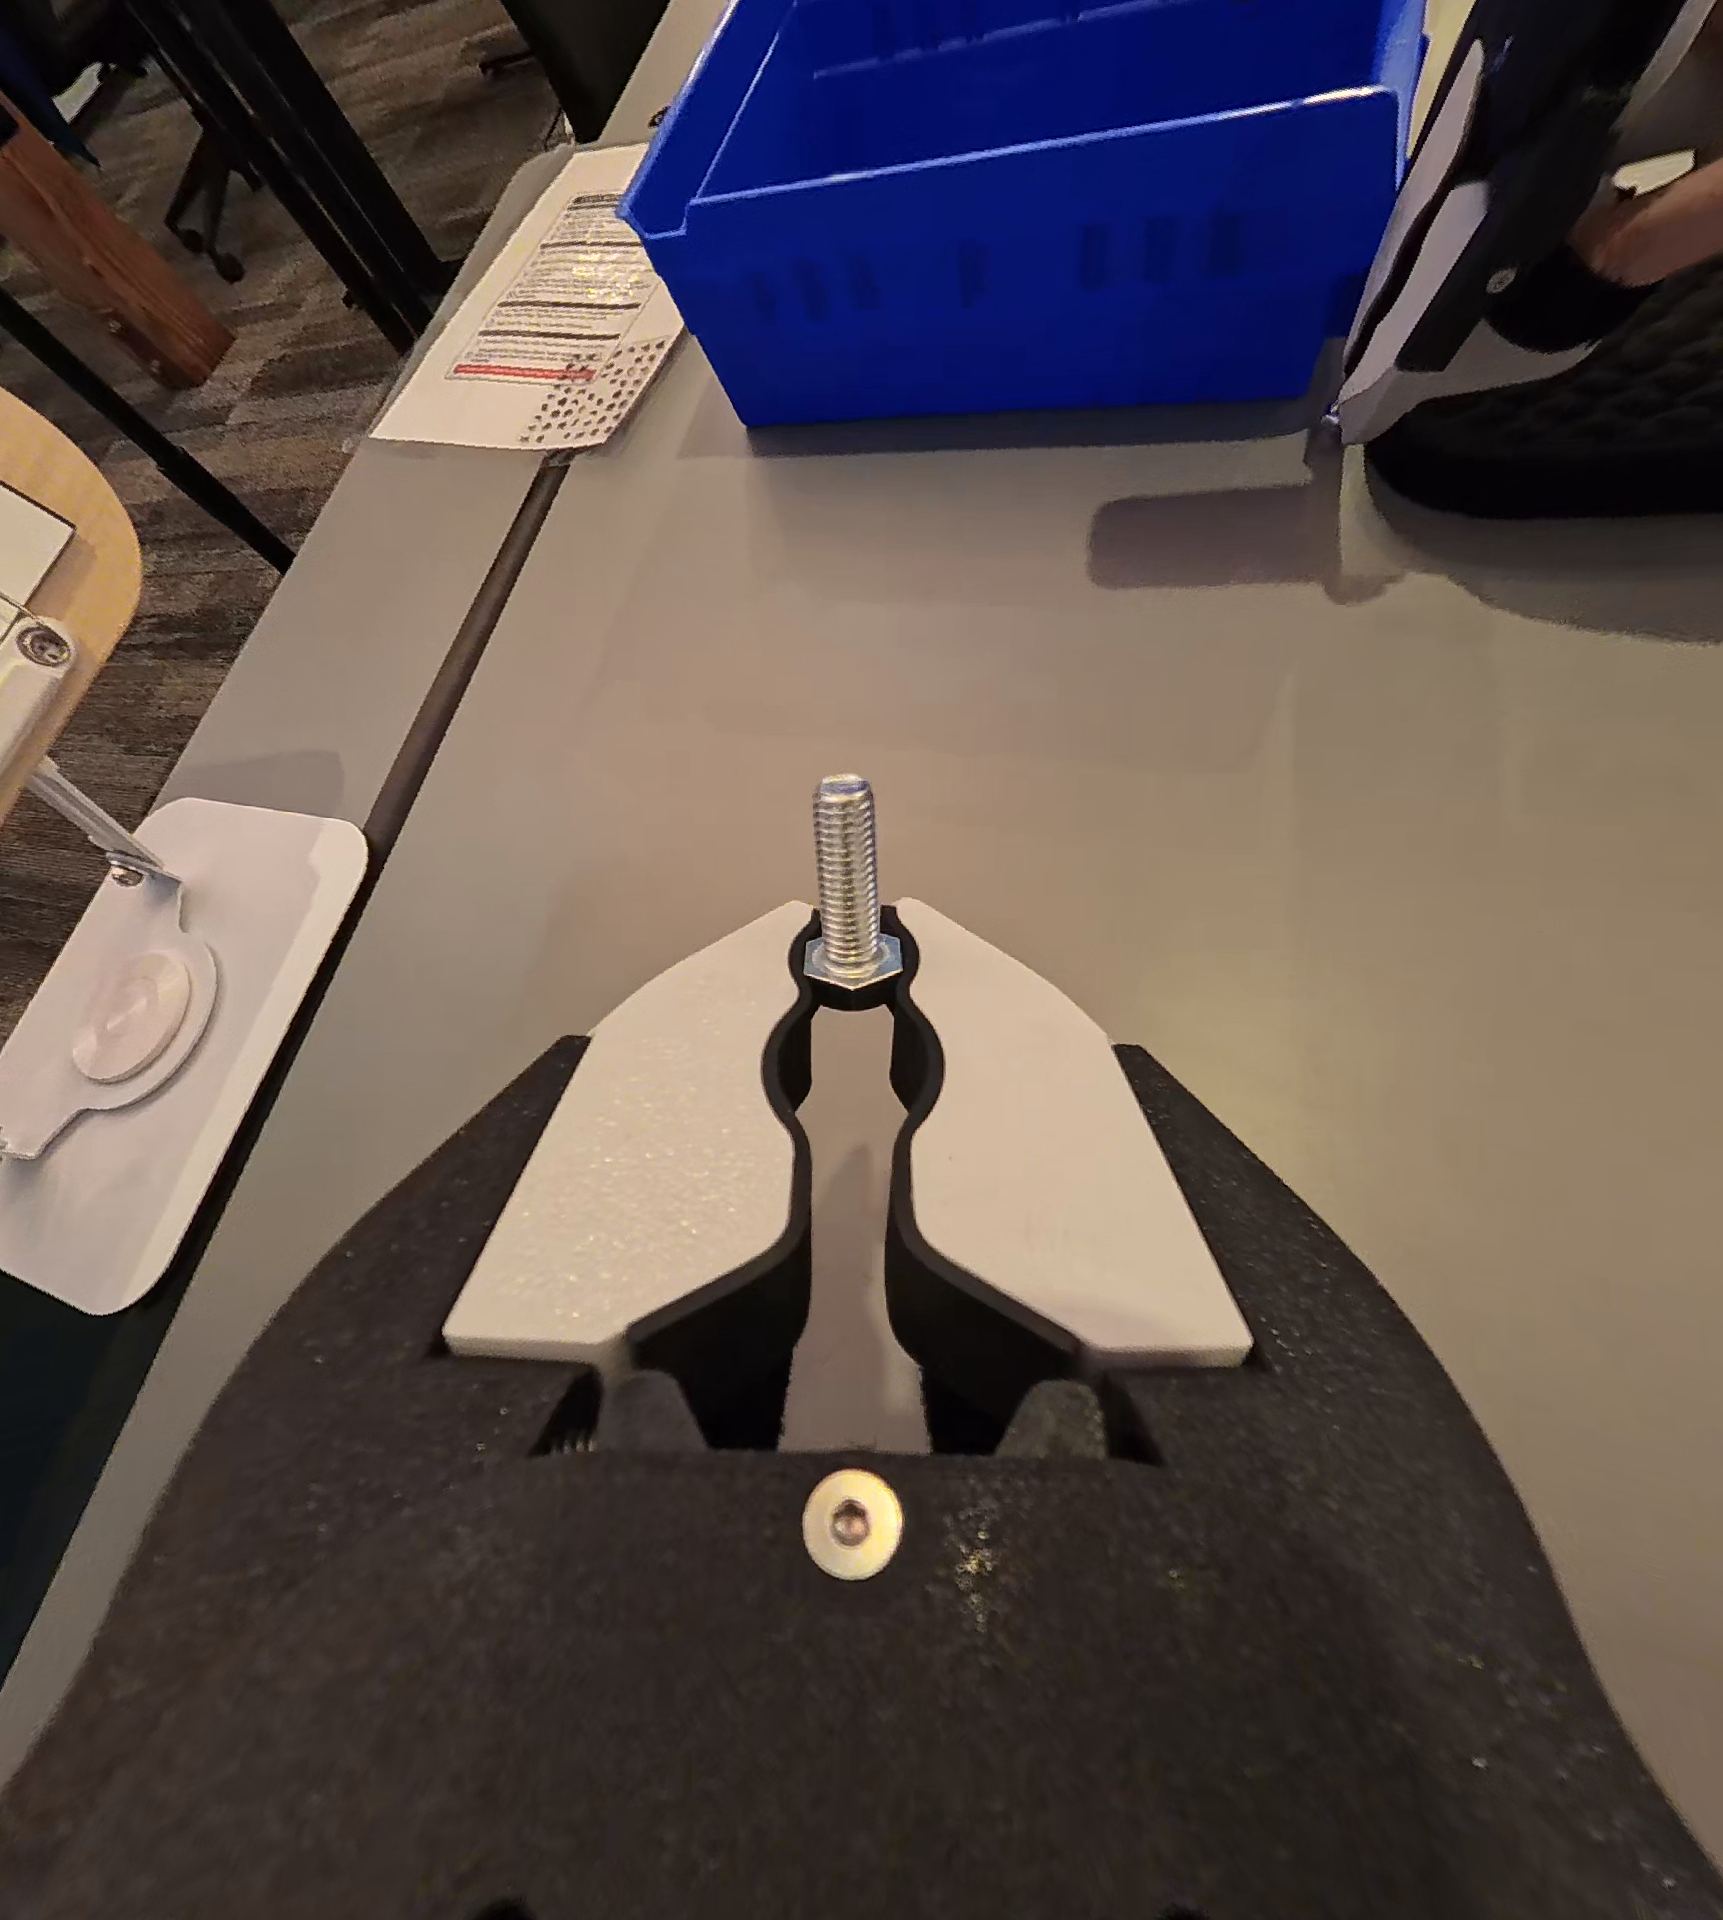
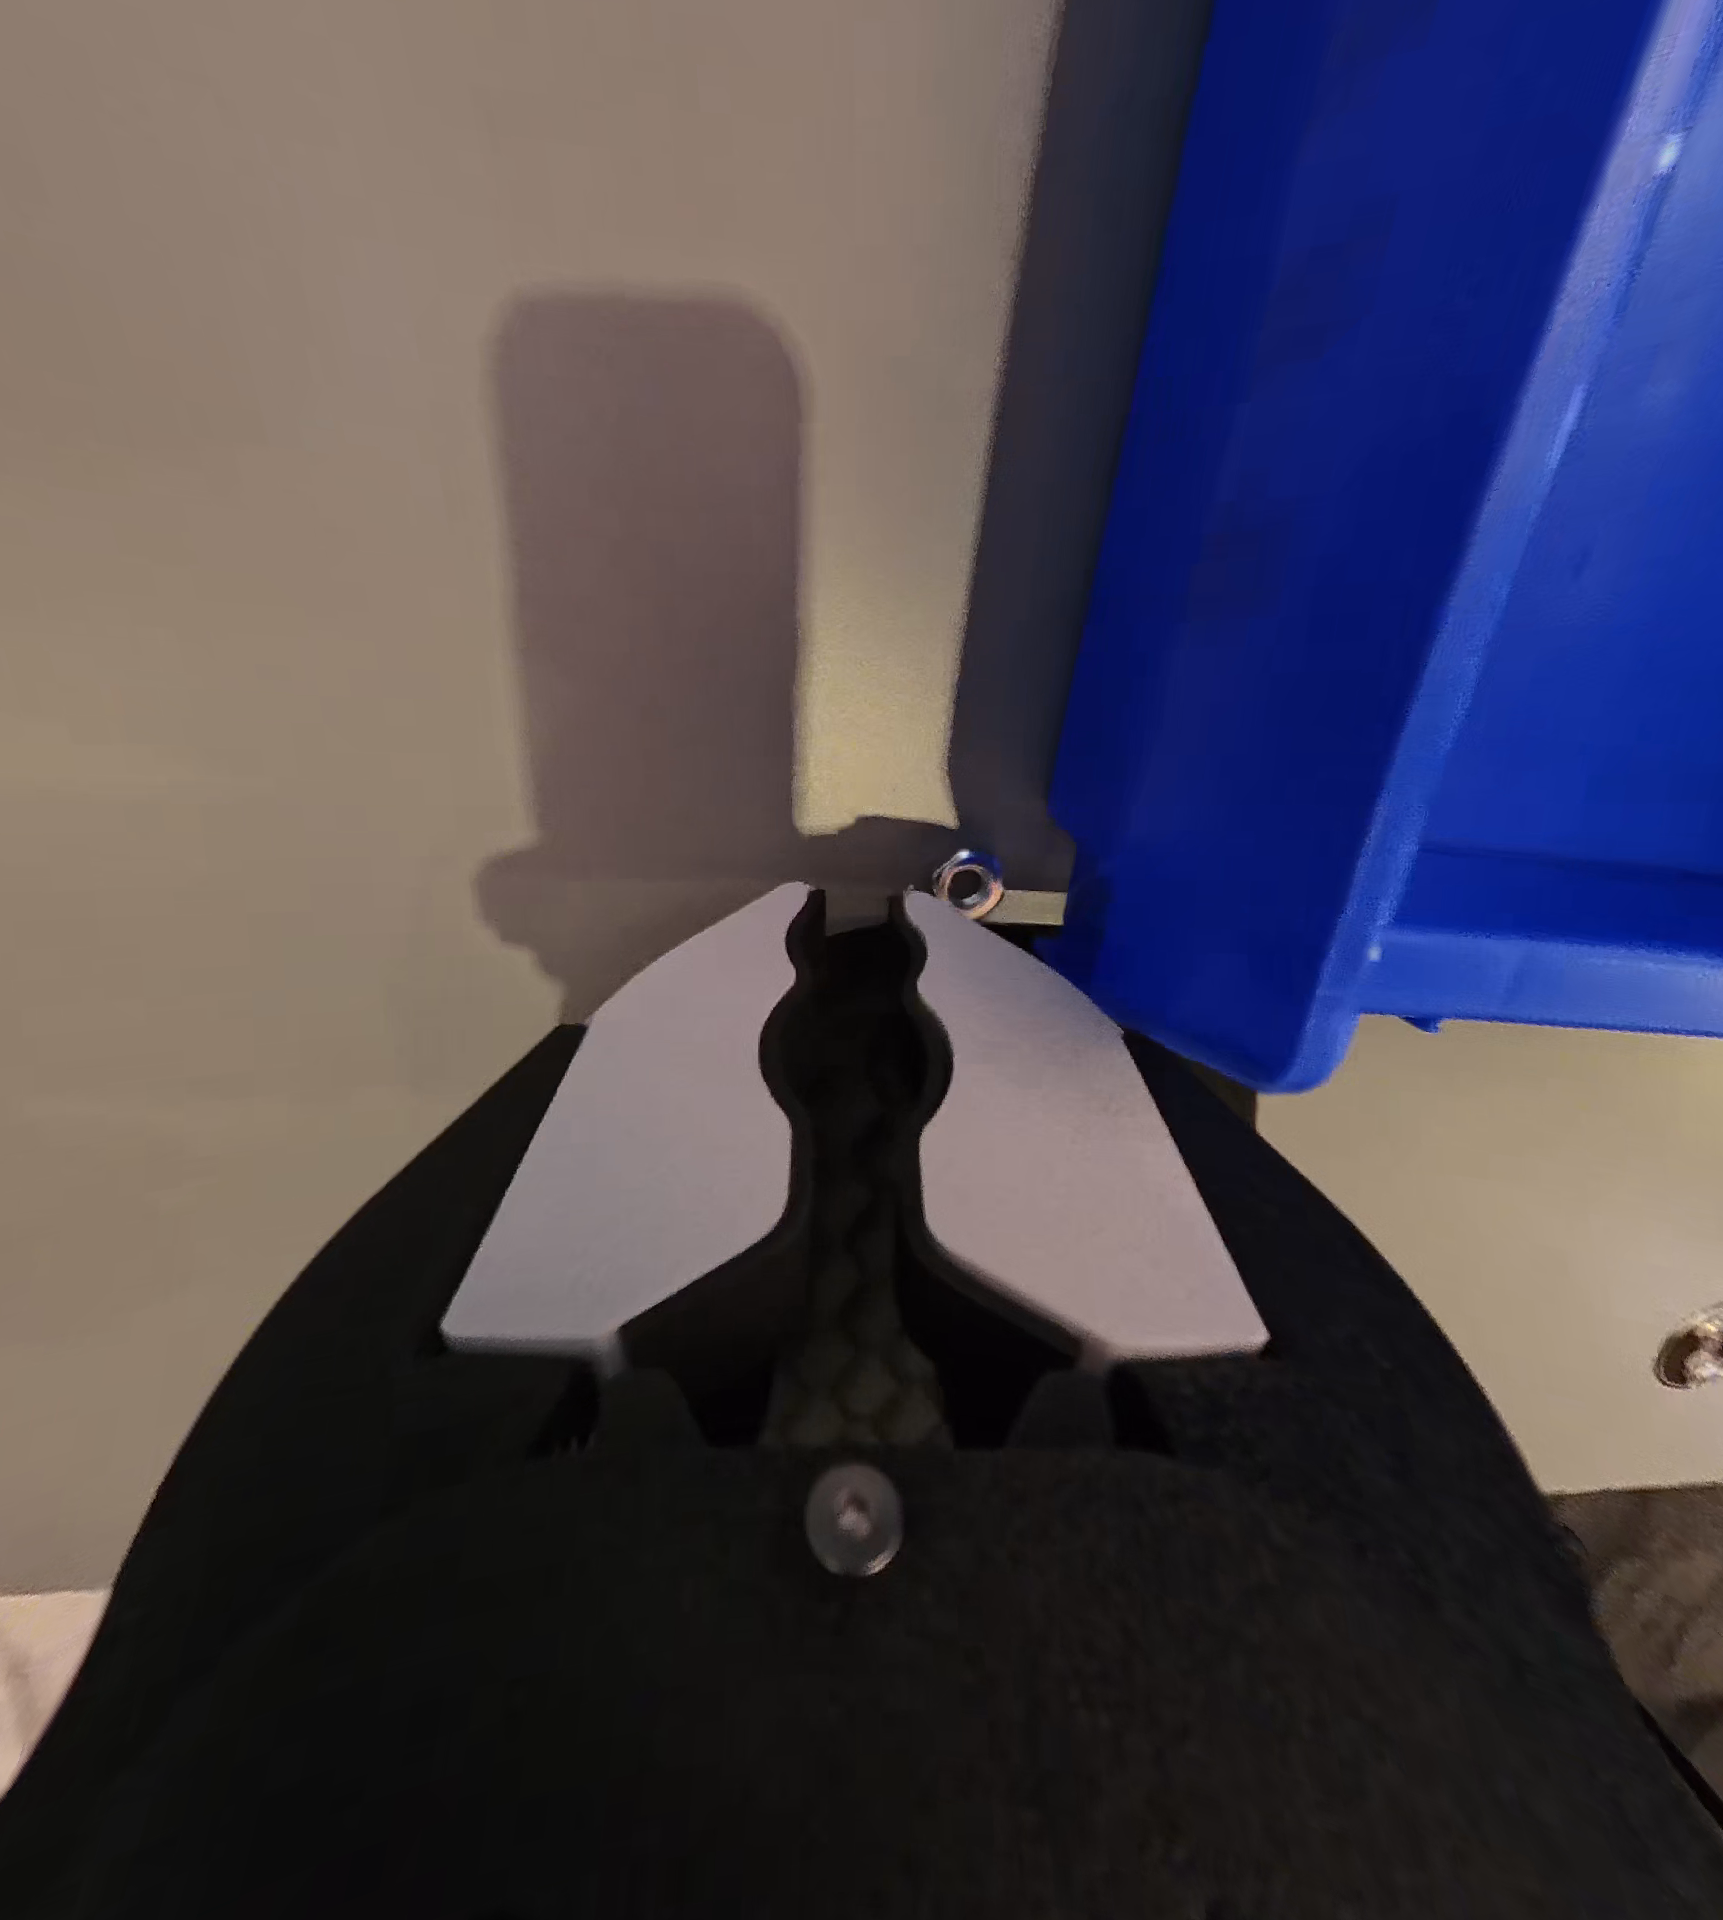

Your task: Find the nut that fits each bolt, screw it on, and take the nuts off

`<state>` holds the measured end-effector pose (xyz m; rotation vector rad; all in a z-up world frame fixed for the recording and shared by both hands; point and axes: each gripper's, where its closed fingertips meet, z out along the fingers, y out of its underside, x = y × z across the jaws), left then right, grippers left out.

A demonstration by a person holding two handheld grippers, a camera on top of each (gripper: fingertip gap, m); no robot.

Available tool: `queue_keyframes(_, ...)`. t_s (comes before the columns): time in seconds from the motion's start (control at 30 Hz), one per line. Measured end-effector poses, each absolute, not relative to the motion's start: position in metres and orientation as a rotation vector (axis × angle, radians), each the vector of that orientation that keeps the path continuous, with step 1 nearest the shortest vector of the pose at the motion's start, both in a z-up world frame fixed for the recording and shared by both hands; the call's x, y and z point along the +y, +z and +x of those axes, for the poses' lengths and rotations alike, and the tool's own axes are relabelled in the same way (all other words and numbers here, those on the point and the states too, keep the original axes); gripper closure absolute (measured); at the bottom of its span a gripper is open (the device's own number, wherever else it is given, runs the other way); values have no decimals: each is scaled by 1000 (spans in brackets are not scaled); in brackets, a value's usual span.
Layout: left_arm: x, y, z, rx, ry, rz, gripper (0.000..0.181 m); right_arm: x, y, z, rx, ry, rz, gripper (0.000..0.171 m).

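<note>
A: The left gripper [image 1: 846, 940] is clamped on the hex head of a silver bolt [image 1: 844, 862], whose threaded shank stands upright above the fingertips. Ahead lies open grey table [image 1: 1148, 727] up to the blue bin [image 1: 1023, 270]. To the left a dark seam runs along the table, and past it the edge drops to carpet. A printed sheet [image 1: 535, 312] lies near that edge, left of the bin.

B: And the right side?

A: The left wrist view shows the other gripper [image 1: 1408, 312] far right, beside the bin. Its own camera shows the right gripper [image 2: 852, 914] nearly closed on a thin flat grey piece [image 2: 852, 912] at the tips; what that piece is, I cannot tell. A small silver nut [image 2: 966, 871] sits just right of the tips, close to the bin's [image 2: 1356, 520] corner.

B: Room there?

A: Tight on the right, where the bin wall crowds the finger. Left of it the tabletop [image 2: 213, 520] is open, carrying only a shadow. The nut appears only in the right wrist view, the bolt only in the left.
</note>
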<state>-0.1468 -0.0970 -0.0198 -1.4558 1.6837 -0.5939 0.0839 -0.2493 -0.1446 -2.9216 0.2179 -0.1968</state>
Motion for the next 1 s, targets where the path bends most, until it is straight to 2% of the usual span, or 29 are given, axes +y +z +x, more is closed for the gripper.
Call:
queue_keyframes(0.3, -100, -16, -147, 1679, -582, -1456, 172, -250, -148, 91, 159, -473, -2953, 143)
queue_keyframes(0.5, -100, -10, -149, 1665, -604, -1463, 172, -249, -147, 90, 236, -423, -2894, 140)
queue_keyframes(0.67, -102, -5, -149, 1655, -636, -1461, 172, -247, -141, 84, 289, -331, -2848, 125)
queue_keyframes(1.0, -106, -5, -147, 1671, -719, -1487, 172, -253, -138, 86, 422, -304, -2811, 126)
